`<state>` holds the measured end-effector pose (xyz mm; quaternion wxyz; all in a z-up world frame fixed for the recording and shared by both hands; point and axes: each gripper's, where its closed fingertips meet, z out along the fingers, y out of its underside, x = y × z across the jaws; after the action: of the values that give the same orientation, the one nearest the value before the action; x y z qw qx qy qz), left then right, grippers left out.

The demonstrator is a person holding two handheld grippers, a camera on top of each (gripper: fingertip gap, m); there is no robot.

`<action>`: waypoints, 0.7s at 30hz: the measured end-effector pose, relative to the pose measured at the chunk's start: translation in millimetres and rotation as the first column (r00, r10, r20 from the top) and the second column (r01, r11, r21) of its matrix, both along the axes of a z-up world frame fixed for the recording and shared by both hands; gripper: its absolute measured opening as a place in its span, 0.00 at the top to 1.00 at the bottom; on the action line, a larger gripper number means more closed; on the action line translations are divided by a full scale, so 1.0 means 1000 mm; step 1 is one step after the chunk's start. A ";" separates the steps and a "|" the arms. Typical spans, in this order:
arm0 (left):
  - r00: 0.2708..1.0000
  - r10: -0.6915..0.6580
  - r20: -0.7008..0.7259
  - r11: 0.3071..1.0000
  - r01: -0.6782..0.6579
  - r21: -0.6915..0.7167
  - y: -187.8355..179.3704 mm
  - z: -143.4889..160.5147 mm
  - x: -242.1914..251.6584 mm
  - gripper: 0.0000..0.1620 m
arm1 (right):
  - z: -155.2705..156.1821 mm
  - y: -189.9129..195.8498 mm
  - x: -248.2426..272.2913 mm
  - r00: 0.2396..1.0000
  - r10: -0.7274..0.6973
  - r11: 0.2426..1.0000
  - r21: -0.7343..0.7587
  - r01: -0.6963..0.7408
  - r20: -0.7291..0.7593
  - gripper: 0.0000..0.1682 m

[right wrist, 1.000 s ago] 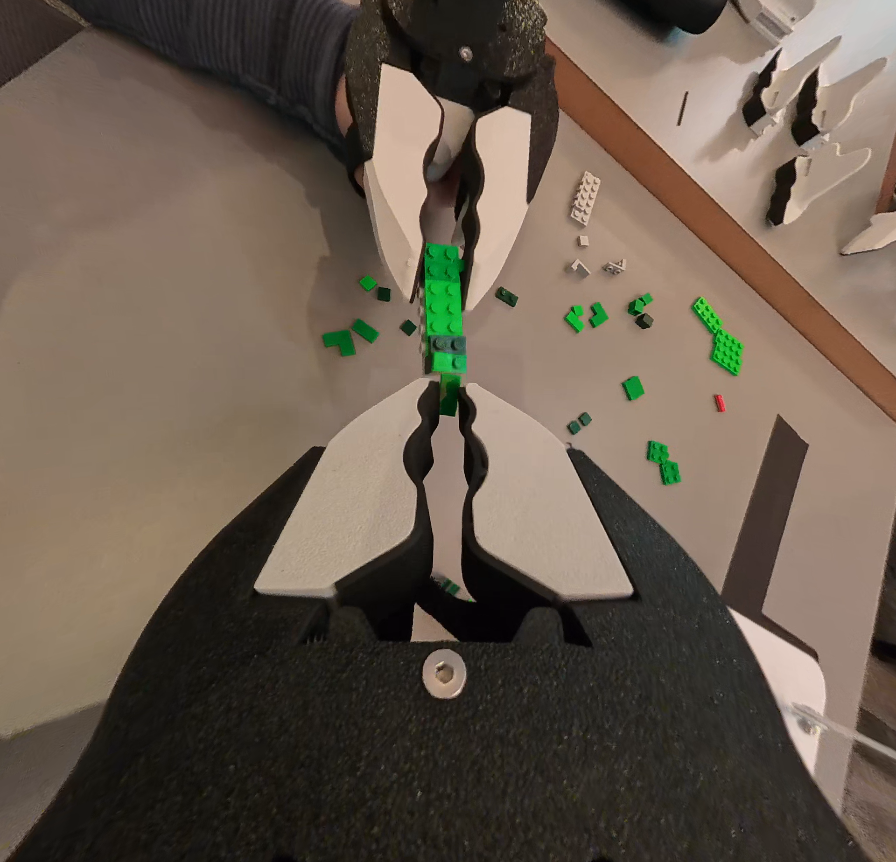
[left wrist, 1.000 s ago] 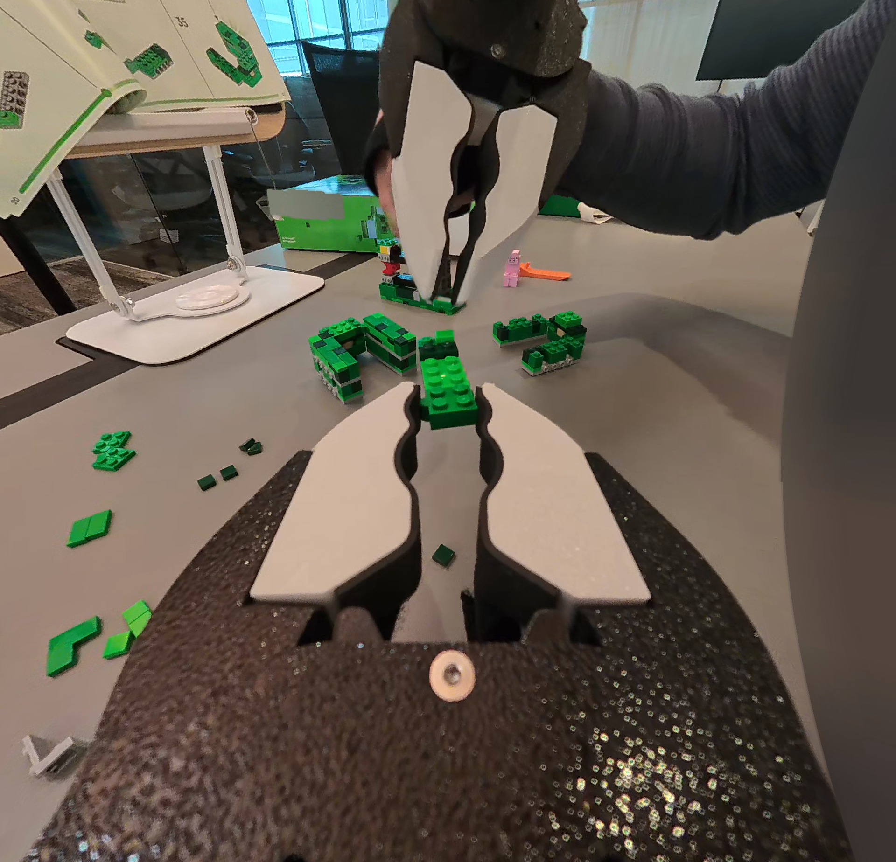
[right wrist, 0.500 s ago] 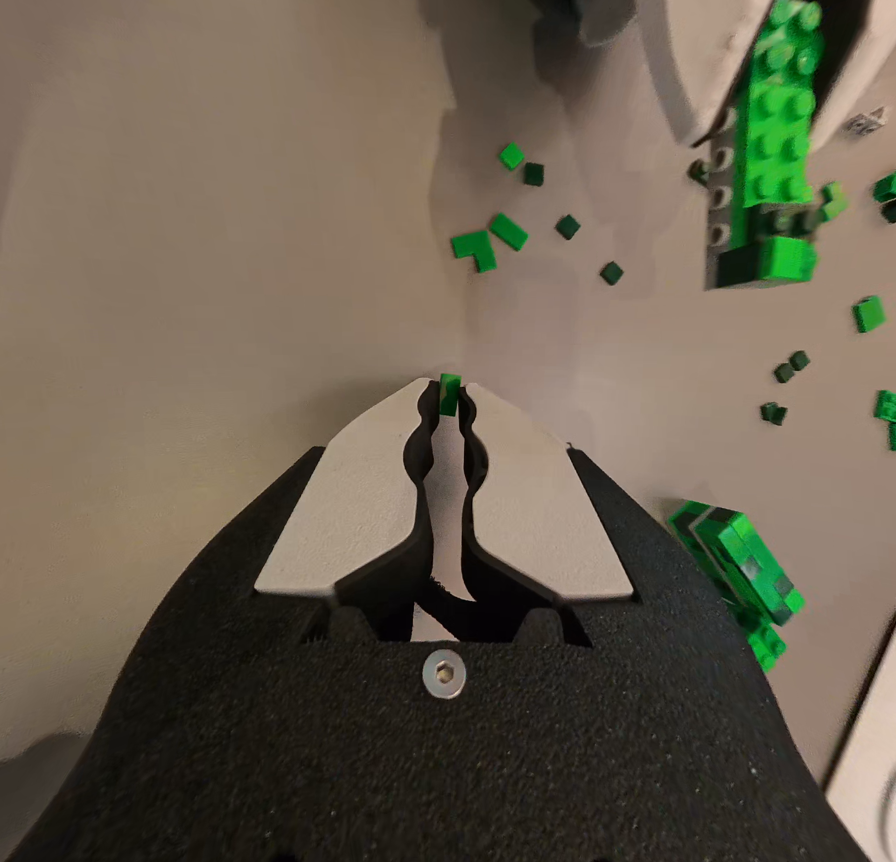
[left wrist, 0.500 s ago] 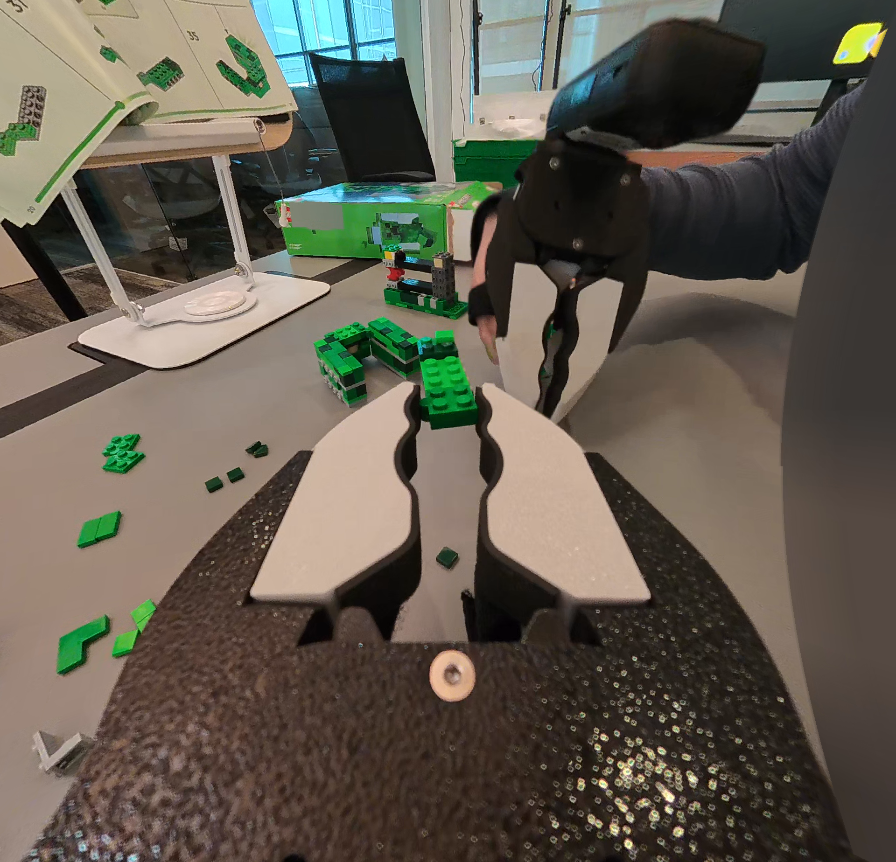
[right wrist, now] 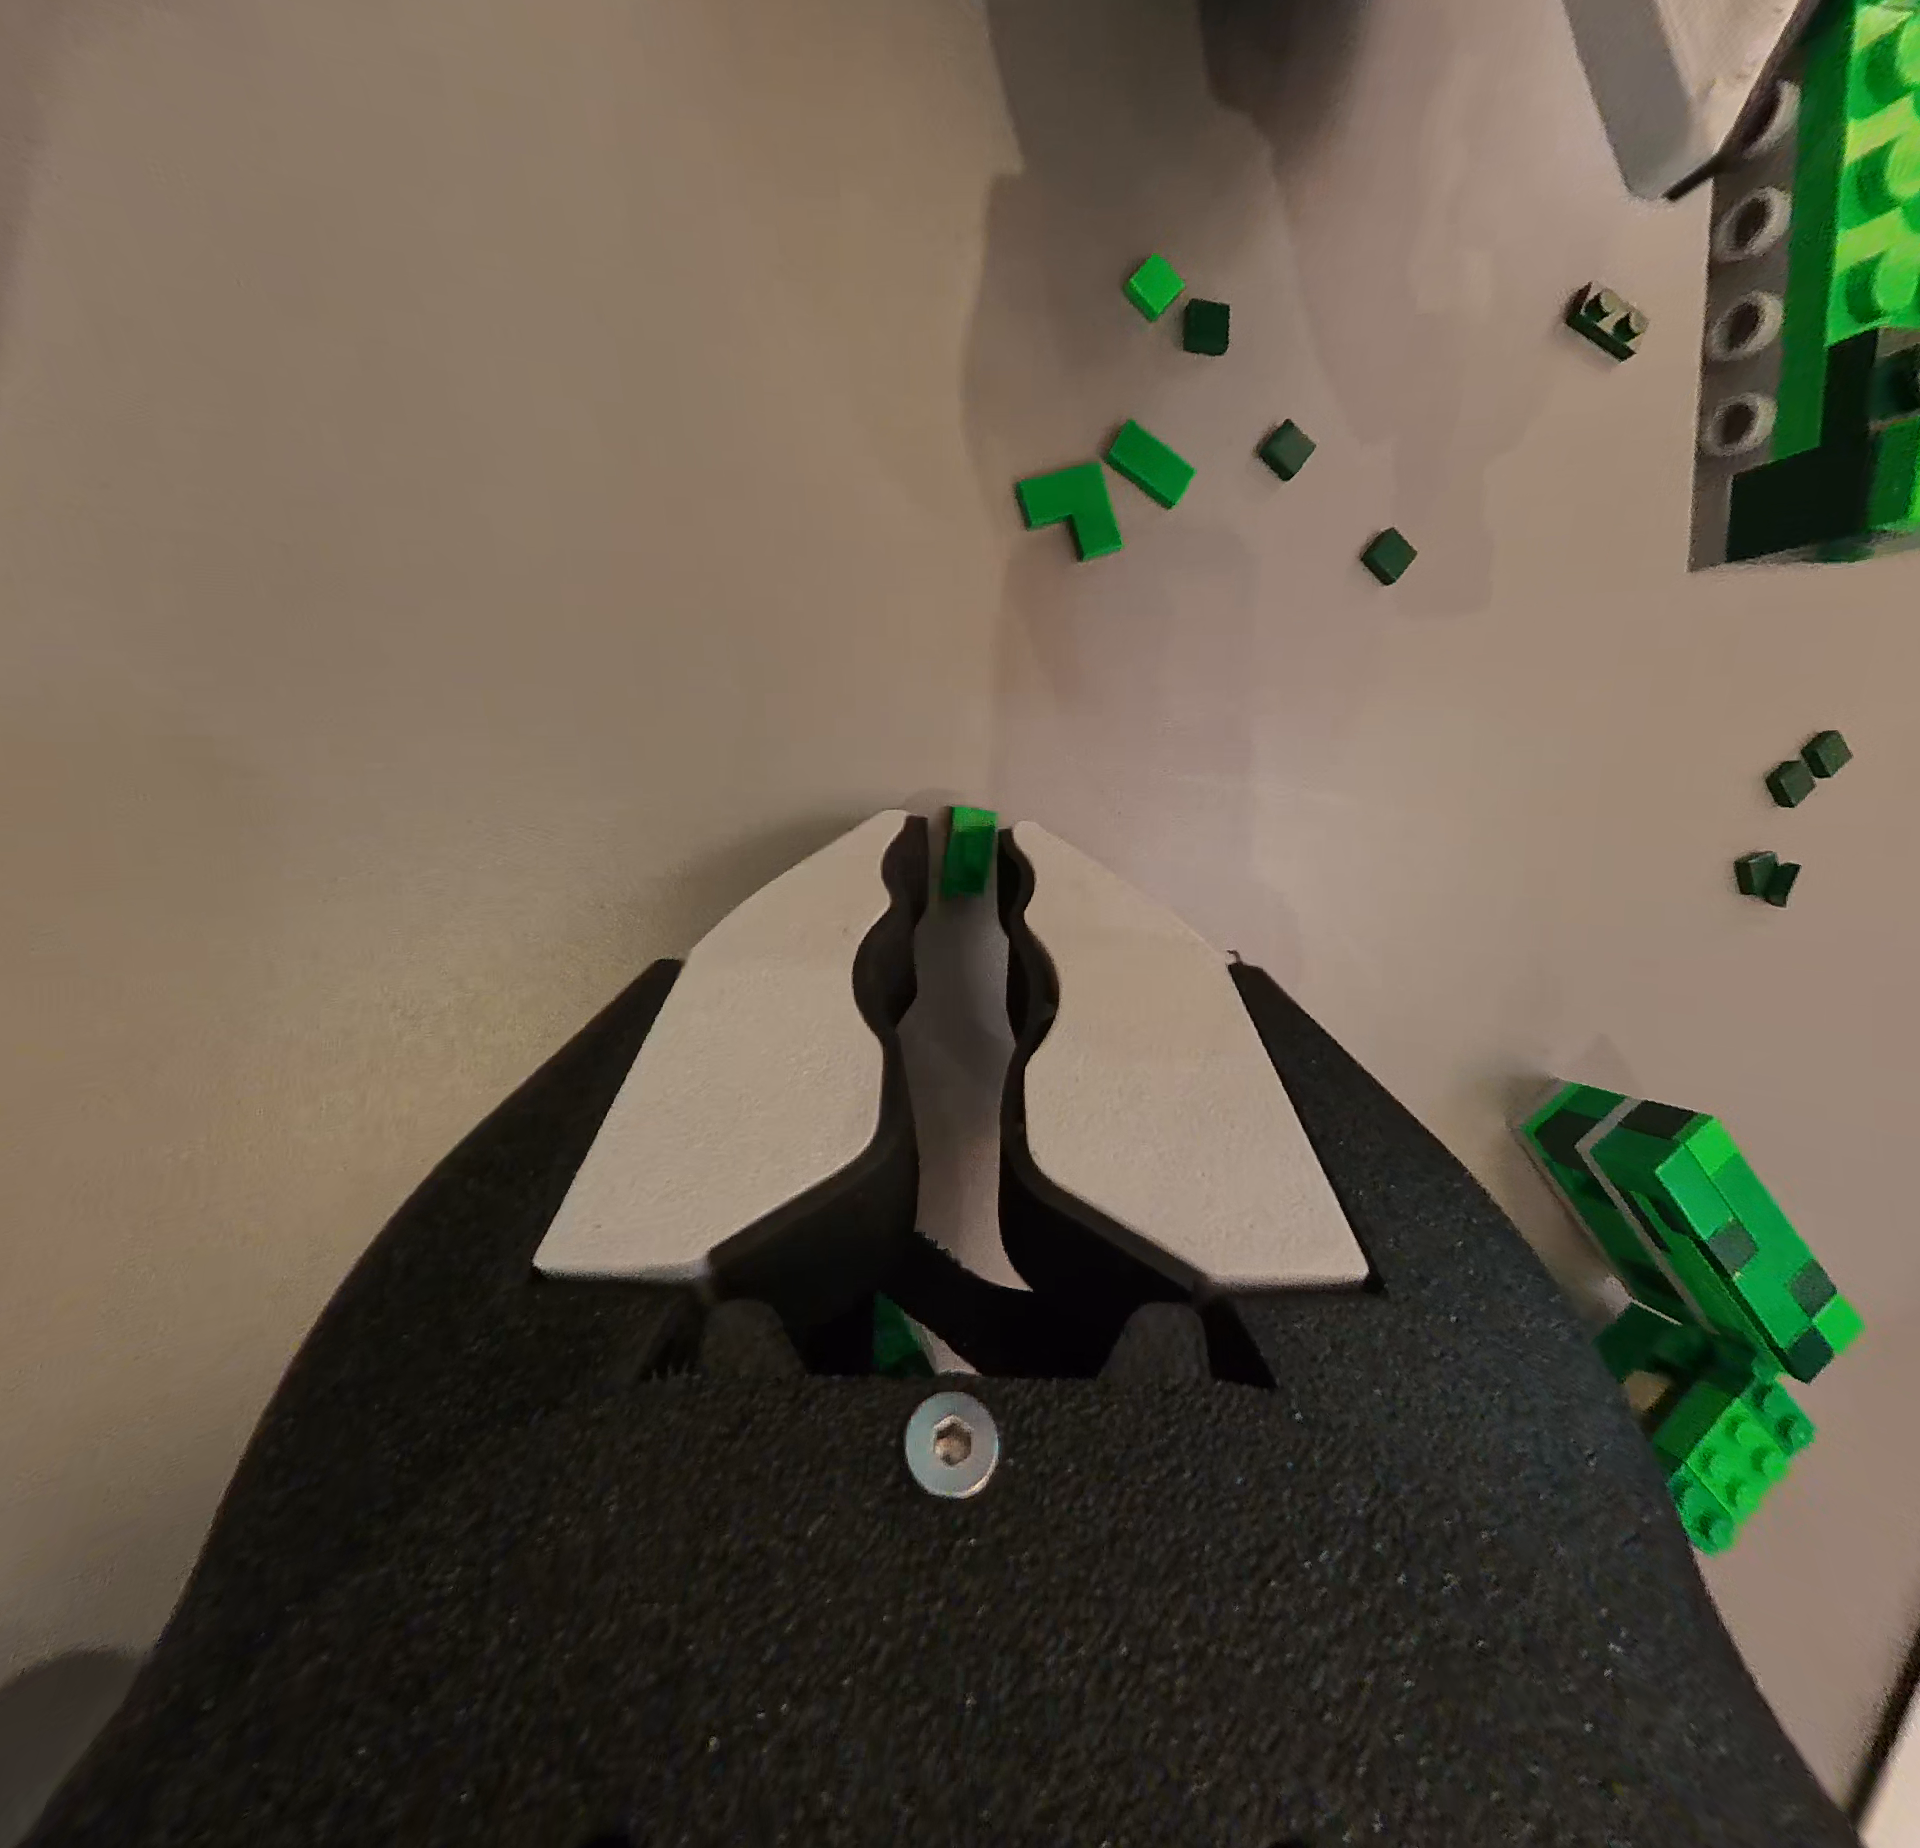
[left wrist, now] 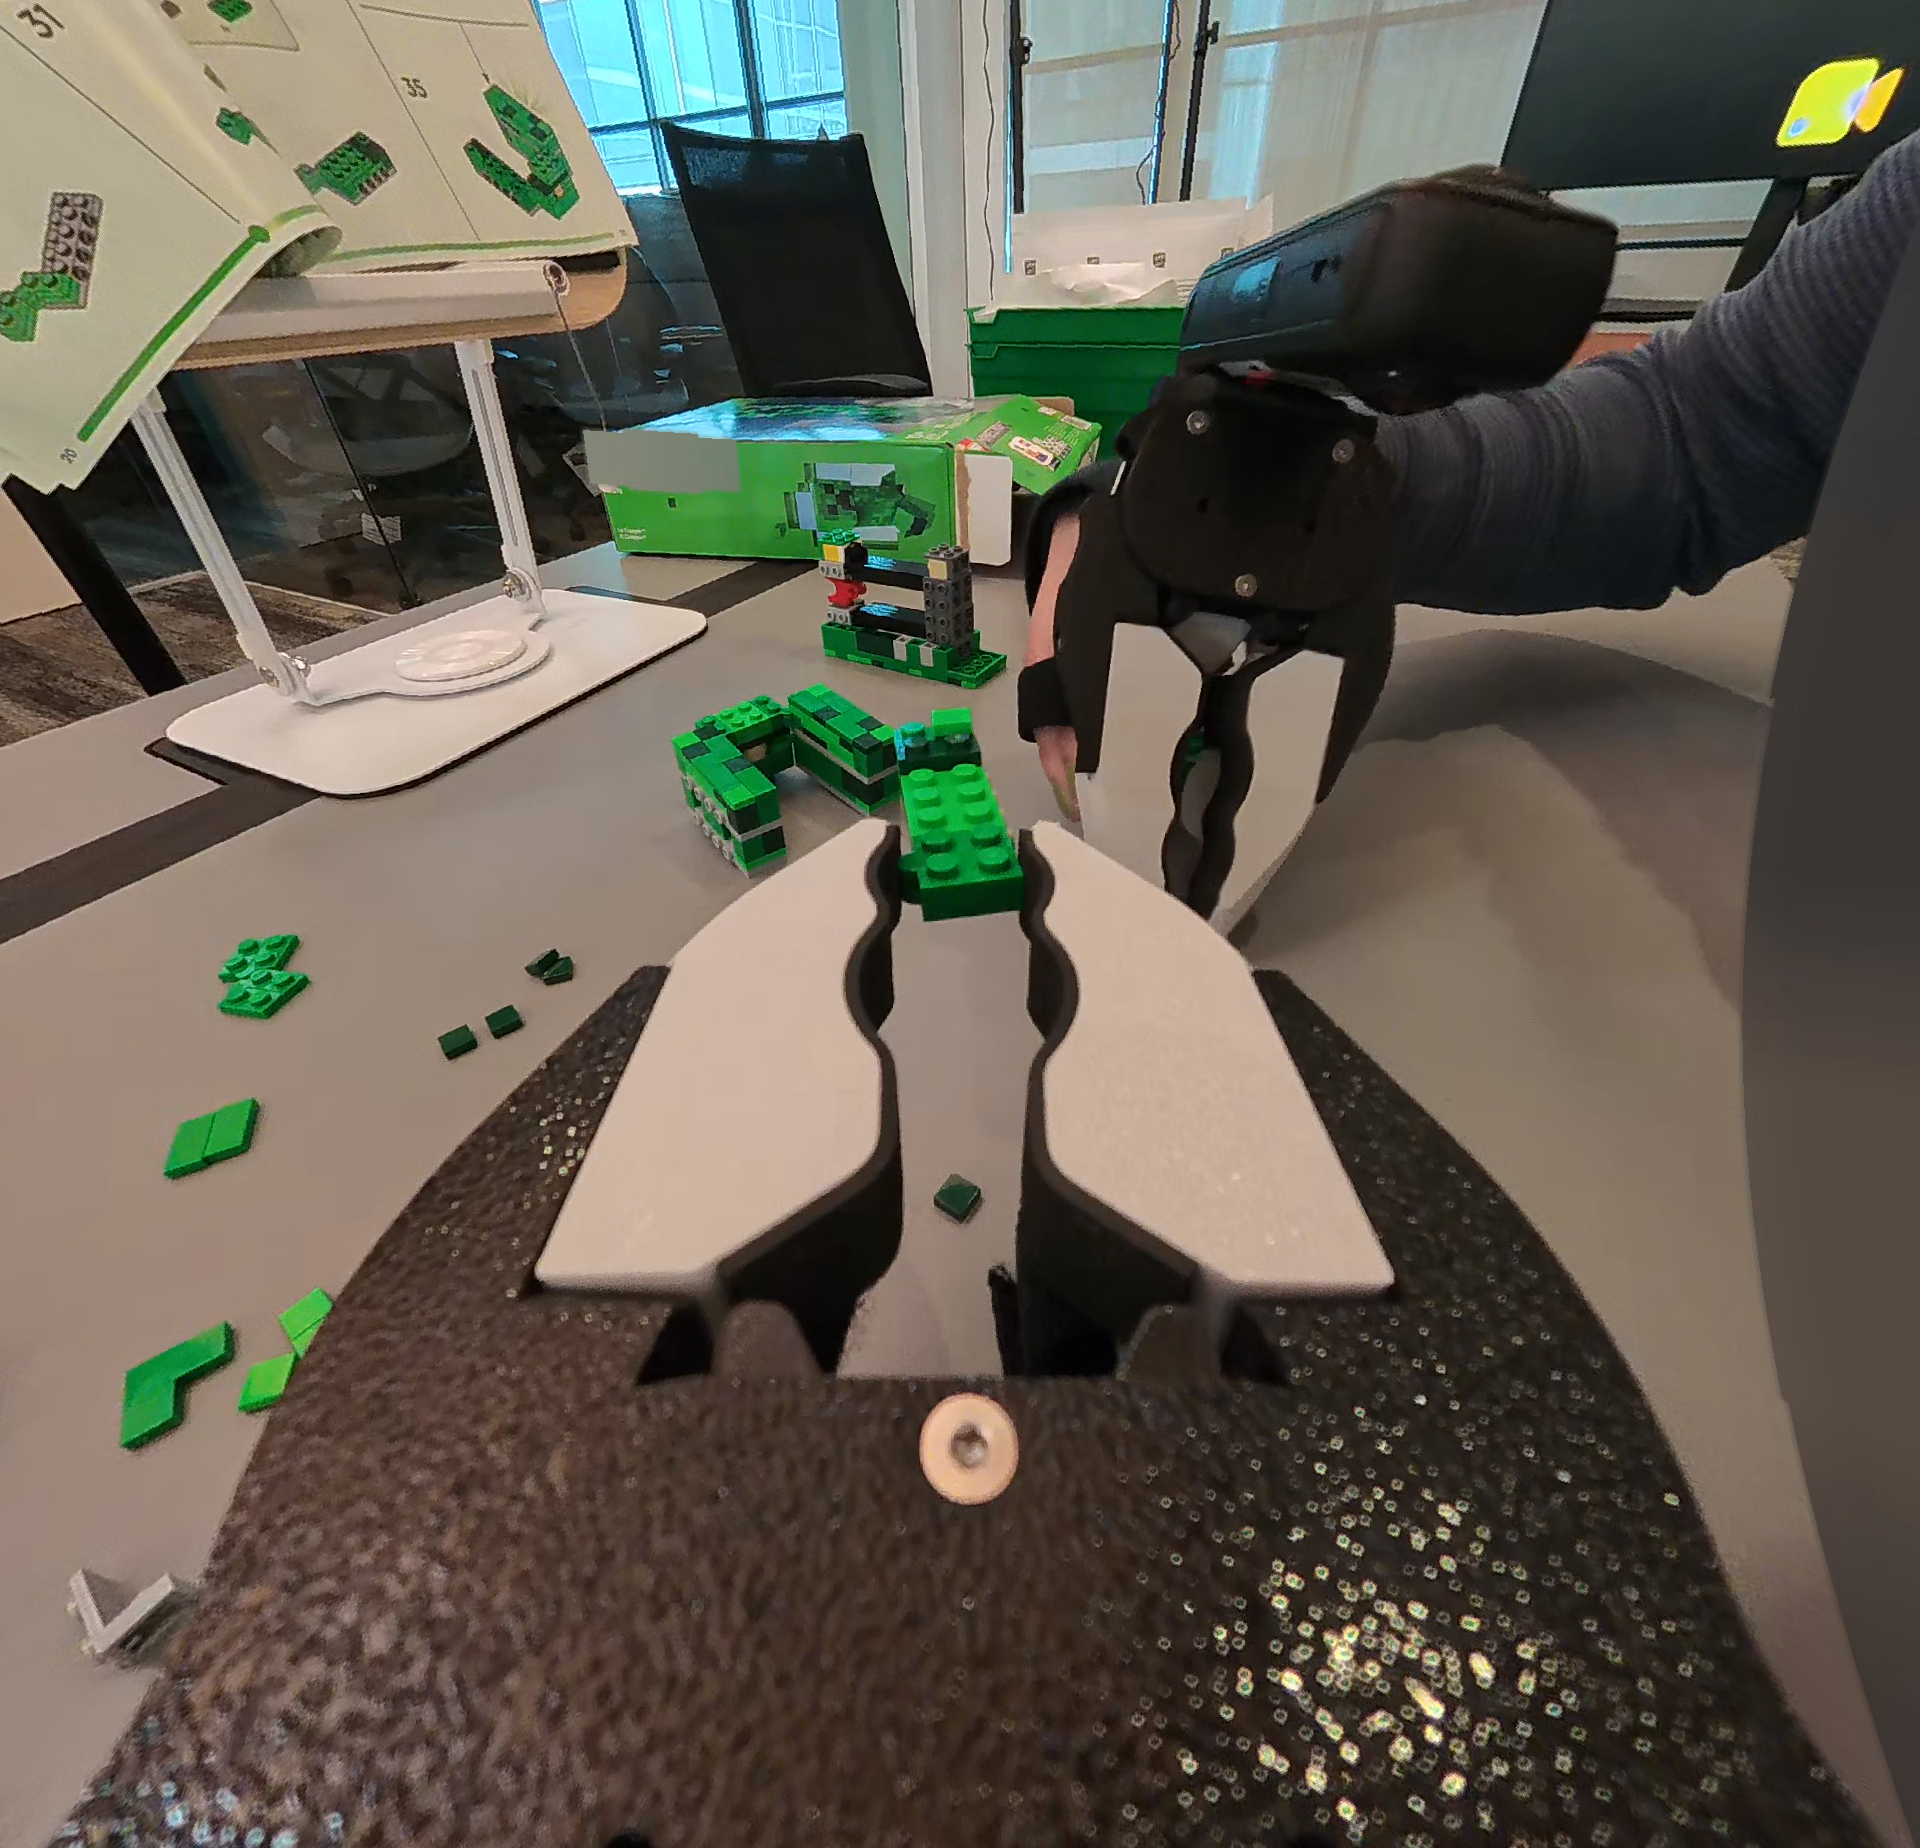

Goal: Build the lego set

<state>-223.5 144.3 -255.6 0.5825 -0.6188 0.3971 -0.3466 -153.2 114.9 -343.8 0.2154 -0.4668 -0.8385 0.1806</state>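
Note:
My left gripper (left wrist: 961,853) is shut on a green brick assembly (left wrist: 956,832), held above the grey table; the assembly also shows at the top right of the right wrist view (right wrist: 1829,292). My right gripper (right wrist: 961,832) is shut on a small bright green piece (right wrist: 966,851) and points down at bare table. In the left wrist view the right gripper (left wrist: 1205,894) hangs just right of my left fingertips, tips near the table. A curved green build (left wrist: 790,759) lies behind the held assembly; it also shows in the right wrist view (right wrist: 1704,1279).
A black, grey and red build on a green base (left wrist: 904,614) stands farther back. The green set box (left wrist: 831,479) and an instruction booklet on a white stand (left wrist: 260,136) are at the back left. Loose green tiles (left wrist: 208,1138) (right wrist: 1148,463) lie scattered on the table.
The right gripper has drawn away from the held assembly, swung right and down toward the table, still holding its small green piece. The left gripper has stayed nearly still with the assembly.

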 end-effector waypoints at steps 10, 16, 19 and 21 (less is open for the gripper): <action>1.000 -0.023 0.011 1.000 0.023 0.015 -0.004 0.002 0.002 0.87 | 0.034 0.005 -0.007 0.984 -0.058 0.998 -0.048 0.050 -0.170 0.89; 0.999 -0.037 0.015 0.999 0.037 0.016 -0.005 0.003 0.003 0.87 | 0.062 0.014 -0.014 0.940 -0.101 0.995 -0.035 0.095 -0.327 0.89; 0.999 -0.033 0.031 0.999 0.032 0.013 -0.005 0.004 0.002 0.87 | 0.072 0.019 -0.018 0.912 -0.114 0.993 -0.008 0.121 -0.393 0.90; 0.999 -0.027 0.043 1.000 0.027 0.008 -0.004 0.005 0.001 0.87 | 0.078 0.021 -0.021 0.894 -0.114 0.991 0.017 0.135 -0.433 0.90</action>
<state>-223.0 140.6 -250.4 0.5883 -0.6036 0.3943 -0.3662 -173.7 136.3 -265.5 0.4174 -0.4630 -0.7423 0.2458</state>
